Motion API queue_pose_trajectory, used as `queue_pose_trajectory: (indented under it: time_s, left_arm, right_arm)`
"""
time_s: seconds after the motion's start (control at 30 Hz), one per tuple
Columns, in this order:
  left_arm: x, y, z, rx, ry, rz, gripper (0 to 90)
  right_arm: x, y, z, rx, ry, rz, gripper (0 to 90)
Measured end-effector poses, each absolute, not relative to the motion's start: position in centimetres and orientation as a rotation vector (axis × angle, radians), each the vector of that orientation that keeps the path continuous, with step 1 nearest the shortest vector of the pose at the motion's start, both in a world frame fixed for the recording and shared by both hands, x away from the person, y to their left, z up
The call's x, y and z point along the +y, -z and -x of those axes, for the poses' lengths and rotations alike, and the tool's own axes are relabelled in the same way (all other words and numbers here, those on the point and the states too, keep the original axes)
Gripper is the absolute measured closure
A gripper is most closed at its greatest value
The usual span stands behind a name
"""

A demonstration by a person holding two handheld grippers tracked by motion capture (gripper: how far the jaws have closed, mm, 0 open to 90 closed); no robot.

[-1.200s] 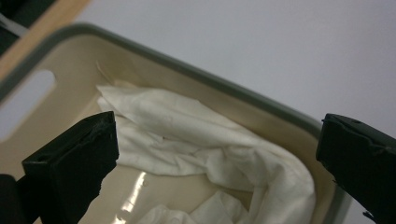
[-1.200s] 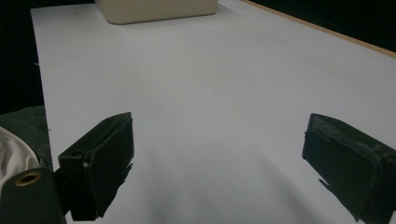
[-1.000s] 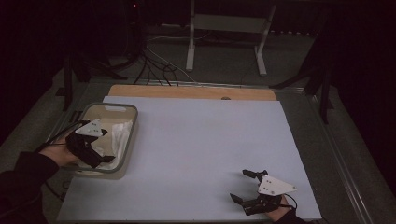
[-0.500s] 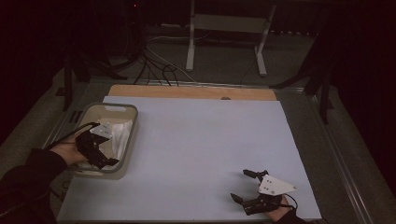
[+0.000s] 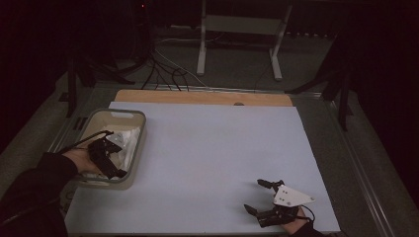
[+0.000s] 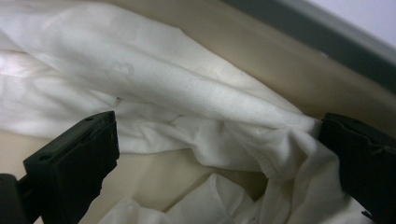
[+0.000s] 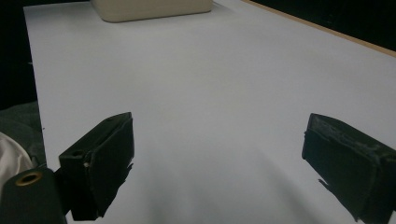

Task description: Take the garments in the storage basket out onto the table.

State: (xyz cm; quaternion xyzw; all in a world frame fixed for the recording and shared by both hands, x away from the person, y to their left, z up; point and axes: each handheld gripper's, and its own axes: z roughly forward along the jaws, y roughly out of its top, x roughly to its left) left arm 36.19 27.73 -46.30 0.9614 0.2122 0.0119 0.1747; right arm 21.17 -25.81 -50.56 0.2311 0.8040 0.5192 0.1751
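Covering most of the tabletop, a pale blue-white rectangular mat [image 5: 217,163] lies with a strip of bare wooden edge [image 5: 202,97] showing along its far side. At the mat's left margin sits a beige rectangular plastic tub [image 5: 129,117] with rounded corners; the right gripper view catches it far off at the top [image 7: 154,10]. Inside that tub lies a crumpled white cloth [image 5: 127,140], bunched in soft folds against the beige floor and inner wall [image 6: 196,98].

Dipped into the near part of the tub is the left gripper [image 5: 109,159], held by a hand in a dark sleeve. Its own view shows its two black jaws spread wide apart, with the cloth directly between and ahead of them. One ridge of fabric reaches across to the jaw on the right of that view and seems to touch its tip, while the other jaw stands just clear of the folds. Nothing is pinched.

Well apart from tub and cloth, at the mat's near right corner, the right gripper [image 5: 262,197] rests low over bare mat, jaws likewise spread and holding nothing [image 7: 219,154].
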Motion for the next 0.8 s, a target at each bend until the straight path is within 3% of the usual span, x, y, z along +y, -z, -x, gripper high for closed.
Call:
queue_pose_trajectory:
  time_s: [0.5,0.8]
  left_arm:
    - [27.4,48.0,-37.3,0.608,-0.027,-2.86,0.3]
    - [27.0,48.4,-37.2,0.585,-0.019,-2.862,0.3]
  right_arm:
    - [-25.9,50.5,-21.1,2.264,-1.473,-0.653,9.5]
    - [-25.9,50.6,-21.2,2.26,-1.469,-0.648,9.5]
